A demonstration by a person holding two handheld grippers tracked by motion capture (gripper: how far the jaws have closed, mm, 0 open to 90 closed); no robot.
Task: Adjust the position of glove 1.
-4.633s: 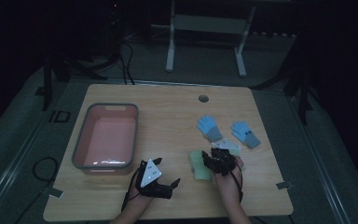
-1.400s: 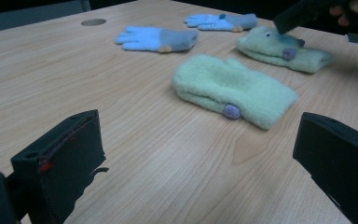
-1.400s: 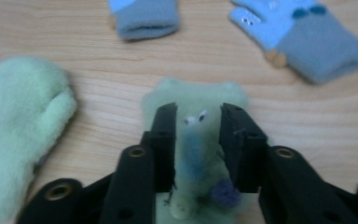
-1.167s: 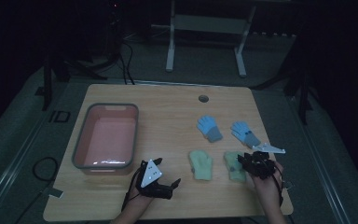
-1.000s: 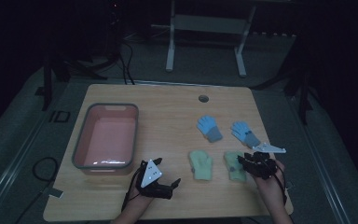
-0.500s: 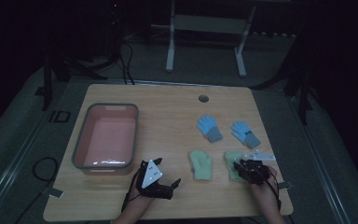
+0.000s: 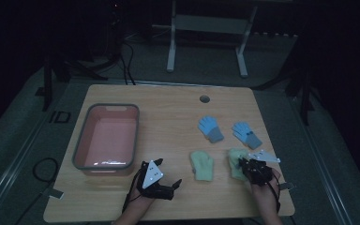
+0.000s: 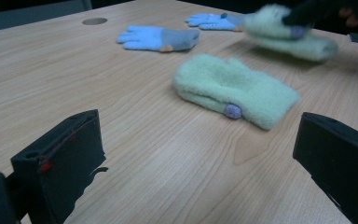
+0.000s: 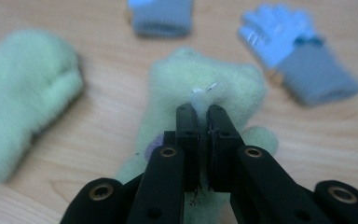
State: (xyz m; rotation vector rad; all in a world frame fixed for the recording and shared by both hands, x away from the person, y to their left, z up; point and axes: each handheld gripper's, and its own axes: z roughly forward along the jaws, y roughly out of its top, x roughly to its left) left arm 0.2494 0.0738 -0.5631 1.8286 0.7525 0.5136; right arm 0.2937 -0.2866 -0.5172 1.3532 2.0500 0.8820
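Two pale green mittens lie near the table's front edge, one on the left [image 7: 202, 165] and one on the right [image 7: 234, 157]. My right gripper [image 7: 249, 168] is over the right mitten [image 9: 205, 79]. Its jaws have just been closing and now pinch a tuft of the fleece [image 9: 203, 112]. In the left gripper view that mitten [image 8: 289, 37] looks partly lifted and blurred. My left gripper [image 7: 176, 185] rests open on the table, its jaws wide apart [image 8: 200, 158], pointing at the left mitten [image 8: 233, 88] without touching it.
Two blue gloves [image 7: 211, 127] [image 7: 246, 133] lie behind the mittens. A pink tub with a grey rim [image 7: 82, 145] stands at the left. A round cable hole [image 7: 205, 99] sits near the far edge.
The right gripper has edged left onto the right mitten and its jaws have closed on it. The left gripper has not moved.
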